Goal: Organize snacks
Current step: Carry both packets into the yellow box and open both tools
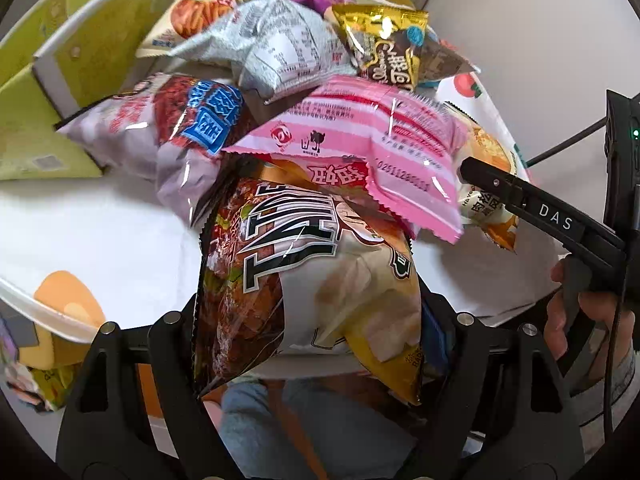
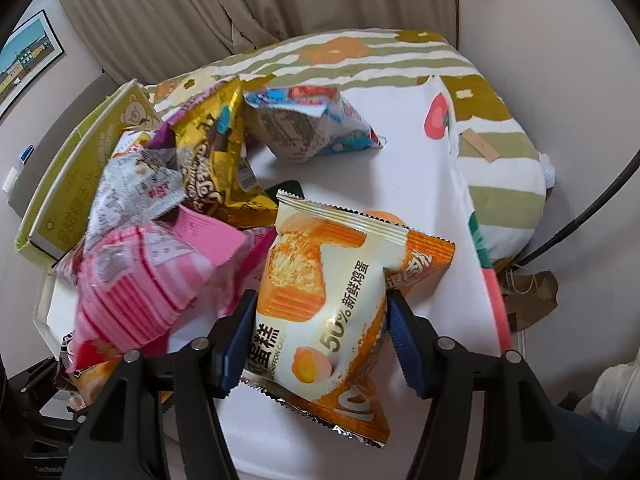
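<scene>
Chiffon cake packet (image 2: 320,300) marked "50%" is clamped by the right gripper (image 2: 320,336); a chip bag (image 1: 308,280) is gripped by the left gripper's (image 1: 308,344) jaws.

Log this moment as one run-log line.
left tongs: shut on chip bag | right tongs: shut on chiffon cake packet | remaining snacks: piled beside green box

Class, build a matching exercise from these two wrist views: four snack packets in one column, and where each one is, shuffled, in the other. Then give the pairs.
Column 1
1. chiffon cake packet
2. big chip bag
3. pink striped packet
4. gold packet

Column 2
a. farther back in the pile, behind the pink one
b. between the left gripper's jaws
c. between the right gripper's blue pads
d. lying over the top of the chip bag

Pairs: 1-c, 2-b, 3-d, 4-a
</scene>
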`<action>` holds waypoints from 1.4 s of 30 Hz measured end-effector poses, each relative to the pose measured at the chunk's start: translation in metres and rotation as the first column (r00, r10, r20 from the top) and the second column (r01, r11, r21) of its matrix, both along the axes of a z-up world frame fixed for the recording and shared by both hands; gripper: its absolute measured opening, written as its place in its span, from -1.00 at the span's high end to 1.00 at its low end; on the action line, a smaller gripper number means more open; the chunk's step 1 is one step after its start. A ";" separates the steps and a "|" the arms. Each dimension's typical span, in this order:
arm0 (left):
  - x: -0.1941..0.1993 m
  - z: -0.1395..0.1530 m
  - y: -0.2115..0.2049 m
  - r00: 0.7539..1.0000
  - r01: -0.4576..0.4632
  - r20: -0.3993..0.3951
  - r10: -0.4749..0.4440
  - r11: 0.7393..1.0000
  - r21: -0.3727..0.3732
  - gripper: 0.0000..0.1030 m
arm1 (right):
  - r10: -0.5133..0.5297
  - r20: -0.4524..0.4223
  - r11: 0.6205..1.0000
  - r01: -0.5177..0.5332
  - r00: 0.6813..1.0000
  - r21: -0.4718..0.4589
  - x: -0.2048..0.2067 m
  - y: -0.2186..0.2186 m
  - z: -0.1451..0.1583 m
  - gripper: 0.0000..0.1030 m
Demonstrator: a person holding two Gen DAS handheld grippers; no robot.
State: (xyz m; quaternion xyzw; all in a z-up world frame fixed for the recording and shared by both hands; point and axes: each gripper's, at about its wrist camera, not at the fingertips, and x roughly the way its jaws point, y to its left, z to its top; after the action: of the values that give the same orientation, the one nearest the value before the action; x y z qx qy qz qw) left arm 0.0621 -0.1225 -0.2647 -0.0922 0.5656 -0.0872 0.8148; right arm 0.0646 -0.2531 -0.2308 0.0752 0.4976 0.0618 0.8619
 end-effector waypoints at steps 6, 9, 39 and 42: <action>-0.011 0.025 0.012 0.999 -0.013 0.032 0.013 1.000 -0.007 -0.50 | 0.005 0.034 1.000 -0.005 0.999 -0.010 -0.012 0.003 0.026 -0.14; -0.016 0.041 0.018 0.998 -0.027 0.051 0.028 0.999 -0.024 -0.50 | 0.017 0.053 1.000 -0.016 0.998 -0.016 -0.018 0.006 0.043 -0.14; 0.050 0.168 0.162 0.927 -0.148 0.350 0.135 0.989 0.011 -0.50 | 0.173 0.256 0.985 -0.168 0.951 -0.041 0.048 0.134 0.167 -0.14; 0.077 0.174 0.199 0.929 -0.148 0.348 0.127 0.988 0.035 -0.50 | 0.182 0.262 0.983 -0.181 0.948 -0.029 0.072 0.174 0.172 -0.14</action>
State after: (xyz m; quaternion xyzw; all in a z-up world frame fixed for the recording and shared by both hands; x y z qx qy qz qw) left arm 0.1393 0.0764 -0.0907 -0.0901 0.4086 -0.0276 0.9078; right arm 0.1368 -0.0794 -0.0583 0.0184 0.3835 0.1491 0.9113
